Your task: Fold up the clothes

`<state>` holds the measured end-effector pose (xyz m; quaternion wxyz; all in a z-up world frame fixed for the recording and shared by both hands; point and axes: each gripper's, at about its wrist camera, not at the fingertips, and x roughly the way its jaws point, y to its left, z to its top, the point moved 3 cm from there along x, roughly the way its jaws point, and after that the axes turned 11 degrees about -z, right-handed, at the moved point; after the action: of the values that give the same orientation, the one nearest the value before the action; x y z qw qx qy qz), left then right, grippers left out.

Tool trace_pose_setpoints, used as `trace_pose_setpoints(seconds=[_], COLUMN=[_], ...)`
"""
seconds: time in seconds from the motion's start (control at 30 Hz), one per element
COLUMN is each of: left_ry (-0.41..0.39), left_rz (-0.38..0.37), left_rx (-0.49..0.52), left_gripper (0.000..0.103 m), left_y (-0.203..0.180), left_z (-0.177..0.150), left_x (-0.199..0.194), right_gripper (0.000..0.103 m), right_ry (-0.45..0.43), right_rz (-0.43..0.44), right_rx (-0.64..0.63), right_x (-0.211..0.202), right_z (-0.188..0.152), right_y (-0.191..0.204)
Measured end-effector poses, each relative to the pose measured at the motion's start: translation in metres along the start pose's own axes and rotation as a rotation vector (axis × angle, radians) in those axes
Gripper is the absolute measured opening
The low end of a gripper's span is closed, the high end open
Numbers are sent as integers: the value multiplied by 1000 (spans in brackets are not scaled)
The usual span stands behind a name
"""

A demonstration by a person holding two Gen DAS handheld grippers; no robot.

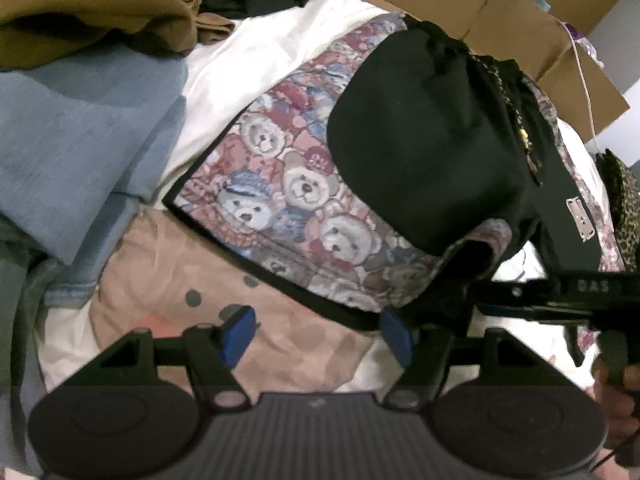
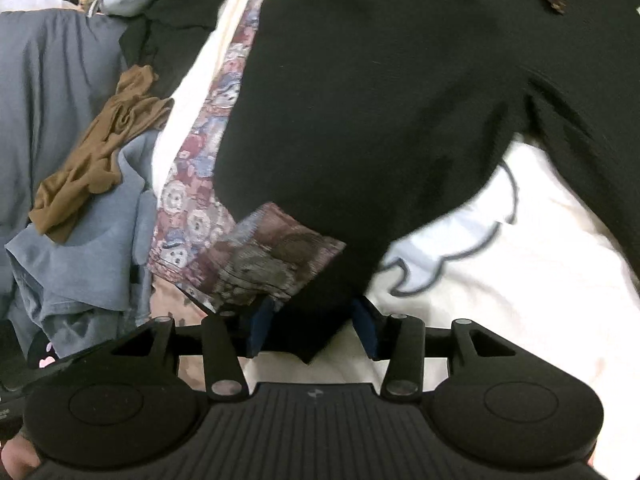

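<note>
Right gripper (image 2: 312, 330): fingers part-open, black corner of teddy-print garment (image 2: 188, 208) between them; clamped or only straddled, cannot tell. Left gripper (image 1: 318, 330): fingers wide apart, empty, just short of the garment's black-trimmed hem. Beyond both, garment spread on white sheet (image 2: 500, 280), black half doubled over. Mid-fold by the look. Next: left fingers onto hem.

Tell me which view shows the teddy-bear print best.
The left wrist view: the teddy-bear print spreads wide there, bear faces clear. The right wrist view shows only a narrow strip beside the black garment, plus a turned-up corner.
</note>
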<state>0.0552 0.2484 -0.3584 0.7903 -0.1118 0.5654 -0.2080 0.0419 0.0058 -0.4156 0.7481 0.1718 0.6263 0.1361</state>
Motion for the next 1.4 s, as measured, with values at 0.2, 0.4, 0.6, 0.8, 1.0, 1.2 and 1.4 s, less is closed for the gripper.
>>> trace_pose_setpoints(seconds=[0.2, 0.4, 0.6, 0.8, 1.0, 1.2, 1.4], left_ry=[-30, -55, -111, -146, -150, -166, -171], left_rz=[45, 101, 179, 213, 242, 251, 215], left_rx=[-15, -20, 17, 42, 62, 40, 2], left_gripper=[71, 71, 71, 71, 71, 68, 44], left_y=[13, 26, 34, 43, 50, 57, 58], left_z=[2, 9, 22, 31, 33, 34, 34], left_x=[-4, -8, -9, 0, 15, 19, 13], right_gripper=[51, 0, 0, 0, 0, 0, 4], right_ry=[9, 22, 19, 19, 36, 109, 90], right_rz=[47, 69, 84, 43, -2, -34, -23], right_rx=[54, 90, 37, 11, 7, 9, 65], right_x=[12, 17, -4, -33, -55, -51, -49], right_z=[-1, 0, -4, -12, -22, -38, -29], right_y=[-11, -18, -23, -40, -61, -74, -77])
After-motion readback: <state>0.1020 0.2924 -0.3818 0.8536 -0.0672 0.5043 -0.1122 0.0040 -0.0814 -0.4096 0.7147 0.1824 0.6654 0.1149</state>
